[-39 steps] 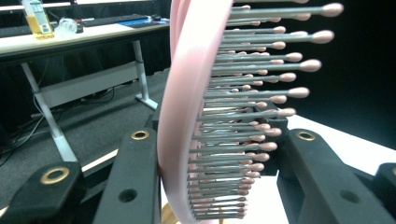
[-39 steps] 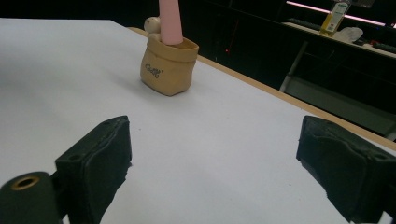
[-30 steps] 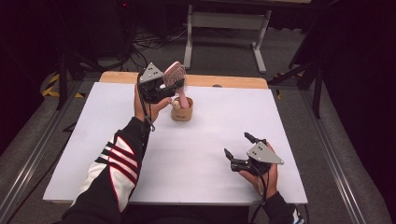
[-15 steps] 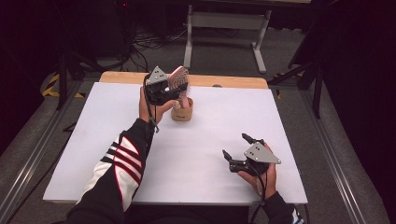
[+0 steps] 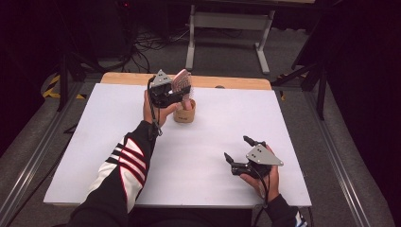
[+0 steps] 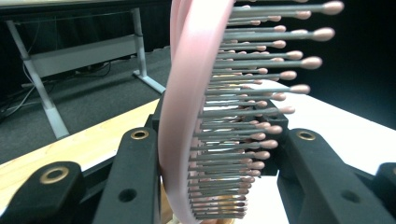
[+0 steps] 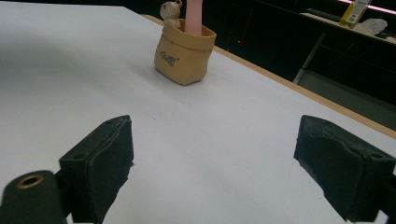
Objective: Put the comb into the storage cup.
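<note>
Brush (image 5: 181, 83) is standing upright with its handle down in the little tan pot (image 5: 184, 114) near the table's (image 5: 94, 142) far edge, and the left gripper (image 5: 171, 93) is clamping its pink bristle head. Right gripper (image 5: 240, 153) is sitting wide open by the near right corner, gripping nothing.

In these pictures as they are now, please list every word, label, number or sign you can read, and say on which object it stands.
Small dark print on the front of the tan sack-shaped holder: too blurred to read.
Yellow-and-white package on the dark shelf in the background: any print is too small to read.
Pink hairbrush, both grippers, white table top: no text visible.
</note>
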